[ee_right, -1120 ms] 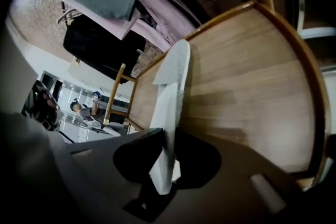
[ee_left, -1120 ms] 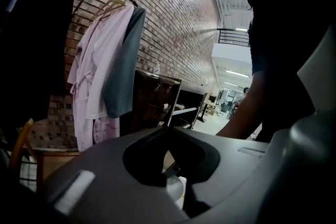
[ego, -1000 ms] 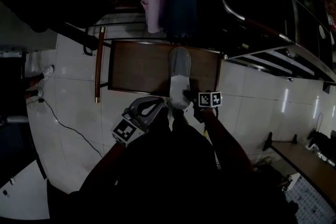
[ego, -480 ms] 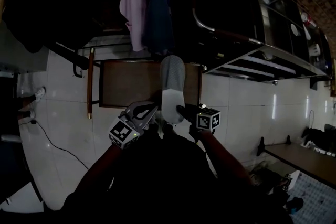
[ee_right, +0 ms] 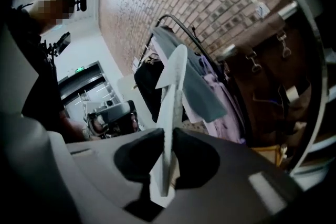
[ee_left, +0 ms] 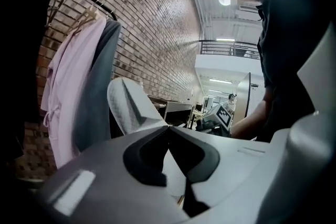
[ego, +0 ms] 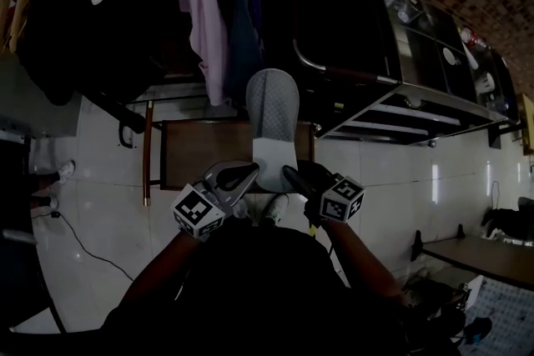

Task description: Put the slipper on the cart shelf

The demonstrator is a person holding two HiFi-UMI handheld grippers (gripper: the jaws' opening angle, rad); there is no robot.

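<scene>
1. Right gripper (ego: 290,172): jaws narrow, clamped on the slipper (ego: 272,117) at its heel edge, frame centre.
2. Left gripper (ego: 240,177): jaws closed together, nothing btwn them, just left of the heel.
3. Slipper toe points up-frame, above the brown table (ego: 196,152).
4. Cart shelf (ego: 413,108) at right, clear tiled floor (ego: 392,175) below it.
</scene>
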